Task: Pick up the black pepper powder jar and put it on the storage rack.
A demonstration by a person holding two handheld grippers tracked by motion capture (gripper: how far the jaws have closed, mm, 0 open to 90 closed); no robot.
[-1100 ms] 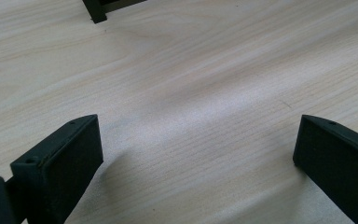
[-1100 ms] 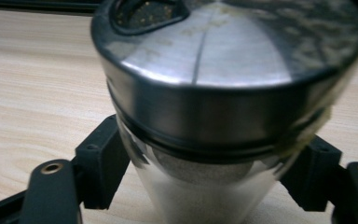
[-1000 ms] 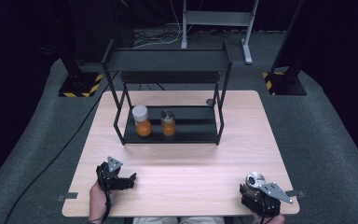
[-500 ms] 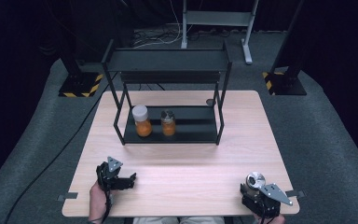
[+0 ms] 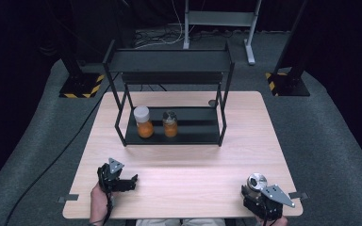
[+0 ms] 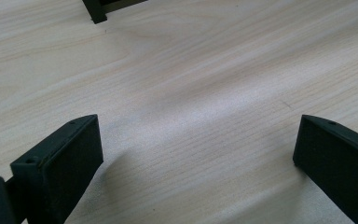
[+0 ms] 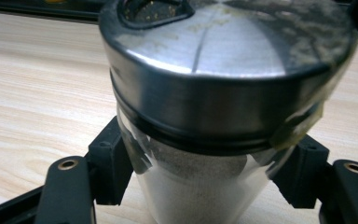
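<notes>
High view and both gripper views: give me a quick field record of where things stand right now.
right gripper: shut on shaker jar, at table's near right corner
shaker jar: clear body, metal lid, pale powder inside
left gripper: open, nothing between jaws, over bare table
rack: black, two tiers, at table's far middle
lower shelf: white-lidded orange jar, smaller orange jar beside it
top shelf: bare

Bare table [image 5: 188,174] btwn grippers, black rack [image 5: 169,84] w/ two jars blocks far side

Bright tabletop, dark surroundings, soft shadows, close-up views slightly blurred
</notes>
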